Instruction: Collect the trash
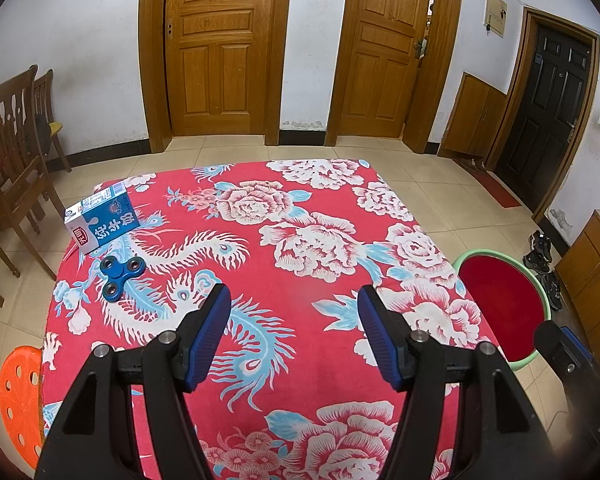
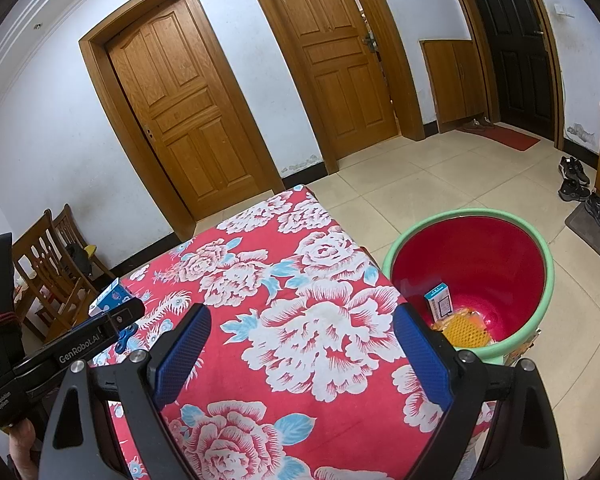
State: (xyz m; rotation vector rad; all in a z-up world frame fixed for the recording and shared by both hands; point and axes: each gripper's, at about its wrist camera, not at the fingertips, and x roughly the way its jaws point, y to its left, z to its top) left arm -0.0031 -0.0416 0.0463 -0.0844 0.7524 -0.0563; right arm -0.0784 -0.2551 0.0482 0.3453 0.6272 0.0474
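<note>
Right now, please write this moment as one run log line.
left tool: open, empty | right tool: open, empty | milk carton: on table | bin: holds small box

Worktop carries milk carton at far left corner; fidget spinner just before carton, apart from it. Bin on floor right of worktop, close to its edge. In bin: small box leaning on inner wall, mesh wrapper on bottom beside it. Chairs left of worktop; stool at near-left corner. Doors behind.
</note>
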